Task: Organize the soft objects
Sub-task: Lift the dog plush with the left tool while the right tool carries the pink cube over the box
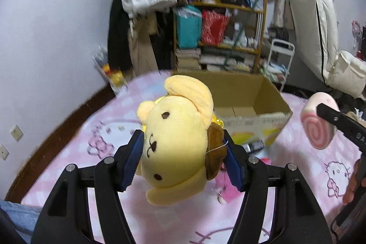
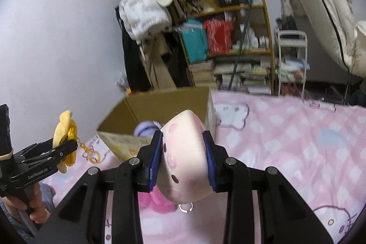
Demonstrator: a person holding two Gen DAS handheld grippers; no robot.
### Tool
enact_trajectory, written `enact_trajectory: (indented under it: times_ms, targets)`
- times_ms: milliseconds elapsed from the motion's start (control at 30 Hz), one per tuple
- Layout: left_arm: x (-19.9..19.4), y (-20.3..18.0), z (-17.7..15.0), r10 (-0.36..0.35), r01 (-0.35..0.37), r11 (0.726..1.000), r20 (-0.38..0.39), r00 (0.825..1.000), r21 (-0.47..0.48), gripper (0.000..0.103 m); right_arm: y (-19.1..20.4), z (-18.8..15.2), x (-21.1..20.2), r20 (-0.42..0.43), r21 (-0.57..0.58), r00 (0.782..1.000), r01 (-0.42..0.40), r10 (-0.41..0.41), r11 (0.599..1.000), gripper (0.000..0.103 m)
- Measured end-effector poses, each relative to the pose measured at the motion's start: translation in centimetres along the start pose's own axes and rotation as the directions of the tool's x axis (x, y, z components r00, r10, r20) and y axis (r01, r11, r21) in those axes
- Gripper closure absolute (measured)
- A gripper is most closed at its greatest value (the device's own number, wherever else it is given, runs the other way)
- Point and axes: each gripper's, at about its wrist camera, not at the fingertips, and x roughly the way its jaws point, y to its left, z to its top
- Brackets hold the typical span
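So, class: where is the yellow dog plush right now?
Centre of the left wrist view, the yellow dog plush is clamped in the left gripper, before the cardboard box.

Cardboard box (image 1: 270,93) on the bed (image 2: 297,141) (shelf (image 1: 260,54) behind)

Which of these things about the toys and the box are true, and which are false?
1. The left gripper squeezes a yellow plush dog head. True.
2. The right gripper is empty. False: it clamps a pink-and-white spotted squishy roll.
3. The brown cardboard box is closed. False: its top is open.
4. The box sits on a pink checked bedsheet. True.
5. A bright pink fluffy toy lies on the sheet below the right gripper. True.
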Motion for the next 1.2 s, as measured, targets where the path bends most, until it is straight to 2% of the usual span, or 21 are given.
enact_trajectory:
  times_ms: [300,500,700,900,1000,1200]
  targets:
    - [-3.2,0.1,2.9,-0.01,0.006,1.0,0.12,0.993,0.03,0.038,1.4,2.1,-2.1,0.131,-0.039,0.991,-0.023,0.028,0.999,0.067]
    - [-4.2,-0.2,4.8,-0.002,-0.005,0.999,0.197,0.98,0.036,0.038,2.2,4.9,-2.7,0.188,-0.073,0.981,-0.021,0.035,0.997,0.067]
    - [-4.5,-1.0,6.7,-0.007,-0.007,0.998,0.238,0.971,0.061,0.038,2.6,7.9,-3.5,0.255,-0.11,0.965,-0.025,0.053,0.994,0.067]
    - [-4.8,-1.8,9.4,-0.004,-0.026,0.995,0.298,0.954,0.096,0.038,3.1,9.5,-3.0,0.274,-0.139,0.96,-0.024,0.062,0.99,0.067]
    - [-4.6,-1.7,10.4,-0.004,-0.024,0.996,0.319,0.948,0.085,0.038,3.3,9.7,-2.4,0.277,-0.14,0.959,-0.027,0.065,0.99,0.067]
    - [-3.3,-1.6,10.5,-0.006,-0.021,0.997,0.33,0.944,0.076,0.038,3.8,9.3,-0.8,0.26,-0.145,0.962,-0.047,0.084,0.988,0.067]
